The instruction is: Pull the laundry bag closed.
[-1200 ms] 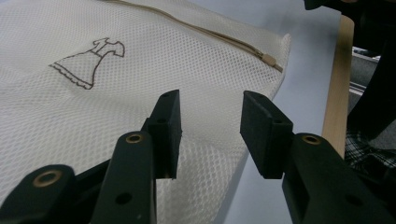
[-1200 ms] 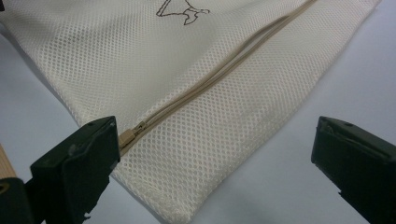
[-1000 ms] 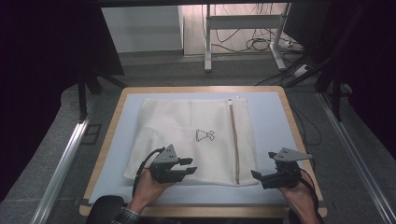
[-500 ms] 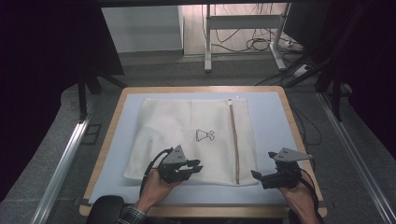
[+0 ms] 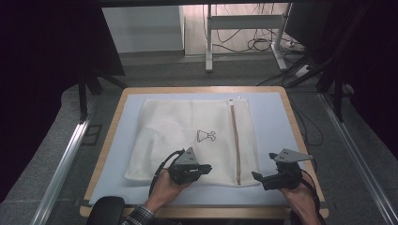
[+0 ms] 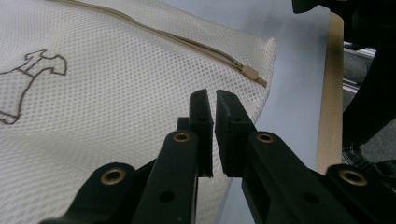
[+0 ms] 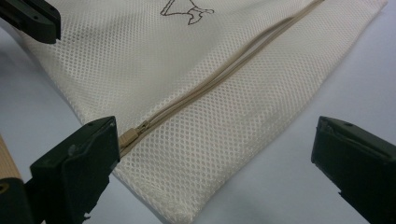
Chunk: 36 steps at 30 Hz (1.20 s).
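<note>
A cream mesh laundry bag (image 5: 187,136) with a small brown drawing lies flat on the pale blue mat (image 5: 272,117). Its tan zipper (image 5: 234,140) runs down the right side and ends in a pull (image 7: 128,136) near the bag's front corner. My left gripper (image 5: 206,168) sits low over the bag's front part, left of the zipper. Its jaws have just been closing and now stand shut (image 6: 214,100) with no fabric seen between them. My right gripper (image 5: 256,177) rests at the bag's front right corner, open wide (image 7: 217,144), with the zipper pull lying close to its left jaw.
The mat covers a wooden-rimmed table (image 5: 295,126). Bare mat lies to the right of the bag and along the front edge. Metal rails (image 5: 65,159) run along both sides of the table. Desk legs and cables (image 5: 253,42) stand on the floor beyond.
My left gripper has slid to the right across the bag toward the zipper, and its jaws have come together. The right gripper and the bag have stayed put.
</note>
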Each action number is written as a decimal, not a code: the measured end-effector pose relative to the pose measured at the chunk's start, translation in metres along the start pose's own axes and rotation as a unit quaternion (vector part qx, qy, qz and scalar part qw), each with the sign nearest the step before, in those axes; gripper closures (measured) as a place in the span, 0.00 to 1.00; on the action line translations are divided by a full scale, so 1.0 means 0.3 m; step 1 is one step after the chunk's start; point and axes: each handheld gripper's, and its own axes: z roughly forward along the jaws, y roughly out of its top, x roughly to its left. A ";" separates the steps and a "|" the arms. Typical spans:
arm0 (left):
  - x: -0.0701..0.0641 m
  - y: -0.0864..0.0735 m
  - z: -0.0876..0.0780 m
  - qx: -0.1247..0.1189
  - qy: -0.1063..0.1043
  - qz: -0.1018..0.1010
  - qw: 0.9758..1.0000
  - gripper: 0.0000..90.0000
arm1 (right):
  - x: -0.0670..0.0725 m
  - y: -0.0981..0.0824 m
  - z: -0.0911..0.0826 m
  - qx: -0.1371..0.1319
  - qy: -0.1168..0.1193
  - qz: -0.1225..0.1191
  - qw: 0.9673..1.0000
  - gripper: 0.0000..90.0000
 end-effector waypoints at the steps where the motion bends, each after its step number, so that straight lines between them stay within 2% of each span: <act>1: -0.003 0.002 0.007 0.002 -0.001 0.002 1.000 0.95 | 0.001 0.000 0.002 -0.001 0.002 0.001 1.000 0.02; 9: -0.010 0.004 0.061 0.013 -0.018 0.005 1.000 0.99 | 0.007 0.000 0.009 0.008 0.009 0.003 1.000 0.02; 14: -0.022 0.008 0.091 0.017 -0.021 0.008 1.000 0.99 | 0.008 0.000 0.010 0.008 0.009 0.002 1.000 0.02; 18: -0.034 0.010 0.113 0.025 -0.019 0.019 0.999 0.99 | 0.010 0.001 0.012 0.010 0.010 0.004 1.000 0.02; 22: -0.046 0.009 0.136 0.027 -0.023 0.018 0.999 0.99 | 0.014 0.001 0.016 0.010 0.013 0.004 1.000 0.02; 36: -0.066 0.003 0.197 0.040 -0.030 0.022 0.999 0.99 | 0.035 0.000 0.045 0.032 0.010 -0.016 0.999 0.03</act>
